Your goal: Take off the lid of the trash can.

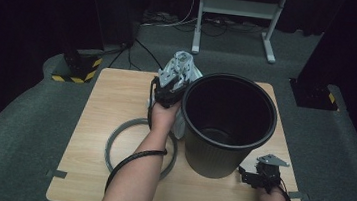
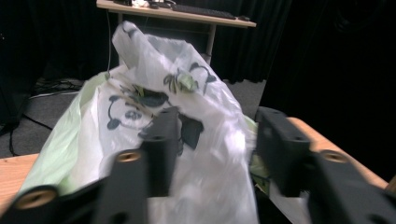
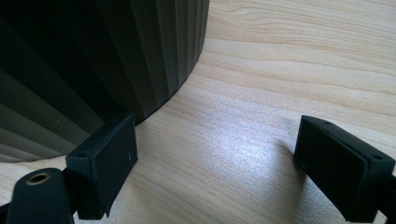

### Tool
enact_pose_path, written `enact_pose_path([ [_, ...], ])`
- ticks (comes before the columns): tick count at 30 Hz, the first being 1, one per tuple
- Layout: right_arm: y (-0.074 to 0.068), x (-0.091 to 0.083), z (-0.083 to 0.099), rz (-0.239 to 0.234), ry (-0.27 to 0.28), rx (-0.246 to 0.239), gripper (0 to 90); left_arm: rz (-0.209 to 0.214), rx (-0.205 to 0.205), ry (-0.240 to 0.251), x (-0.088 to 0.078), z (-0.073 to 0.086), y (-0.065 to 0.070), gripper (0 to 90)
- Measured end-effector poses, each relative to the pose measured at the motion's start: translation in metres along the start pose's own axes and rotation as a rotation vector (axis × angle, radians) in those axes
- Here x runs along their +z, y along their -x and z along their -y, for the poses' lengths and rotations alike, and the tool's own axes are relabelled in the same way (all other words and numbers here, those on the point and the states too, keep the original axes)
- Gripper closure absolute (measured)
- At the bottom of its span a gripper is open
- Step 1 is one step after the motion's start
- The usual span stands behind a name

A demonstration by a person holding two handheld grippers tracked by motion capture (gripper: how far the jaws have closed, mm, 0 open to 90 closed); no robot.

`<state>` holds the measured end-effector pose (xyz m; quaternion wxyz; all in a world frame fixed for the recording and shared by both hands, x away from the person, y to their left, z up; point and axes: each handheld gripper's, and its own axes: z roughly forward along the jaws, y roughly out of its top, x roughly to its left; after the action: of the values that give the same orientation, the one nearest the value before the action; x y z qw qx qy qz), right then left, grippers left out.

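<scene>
While the black ribbed bin (image 1: 227,126) stands unlined in the middle of the wooden table (image 1: 117,86), the high view puts the work at an early stage: the white plastic bag (image 1: 193,74) is bunched up beside the bin's left rim, just ahead of the left gripper (image 1: 178,70), and has not gone inside. A grey ring (image 1: 112,141) lies flat on the table to the left of the bin, partly under the person's left forearm (probably the hoop that would pin the bag's edge, though that is a guess). The right gripper (image 1: 251,174) rests low by the bin's foot at the near right corner. A white metal stand (image 1: 236,8) is on the floor beyond the table, well apart.

In the left gripper view, the bag (image 2: 196,140), printed with panda faces, billows up between and above the jaws; they stand half apart with loose film between them, not visibly pinched. Opening the bag, spreading it over the rim and fitting the ring appear to remain.

In the right gripper view, the right gripper (image 3: 217,154) is spread wide over bare wood, holding nothing, with the bin's wall (image 3: 93,65) just beside its left jaw; whether they touch is unclear.
</scene>
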<state>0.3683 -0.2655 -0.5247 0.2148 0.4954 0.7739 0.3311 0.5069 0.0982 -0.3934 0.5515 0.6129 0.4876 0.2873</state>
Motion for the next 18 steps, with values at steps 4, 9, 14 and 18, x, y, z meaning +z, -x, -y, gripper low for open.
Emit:
enact_pose_path([
  [4,0.000,0.000,0.000,0.000,0.000,0.000,13.1,-0.002,0.021,0.020,-0.012,-0.007,-0.005,37.5],
  [9,0.000,0.000,0.000,0.001,-0.001,0.001,13.0,0.003,0.028,0.023,-0.027,-0.011,-0.013,33.8],
  [14,0.000,0.000,0.000,0.000,0.000,0.000,13.1,0.002,0.039,0.023,-0.041,-0.009,-0.020,32.2],
  [18,0.000,0.000,0.000,0.001,0.000,0.001,13.1,0.005,0.064,0.015,-0.052,-0.006,-0.023,32.2],
])
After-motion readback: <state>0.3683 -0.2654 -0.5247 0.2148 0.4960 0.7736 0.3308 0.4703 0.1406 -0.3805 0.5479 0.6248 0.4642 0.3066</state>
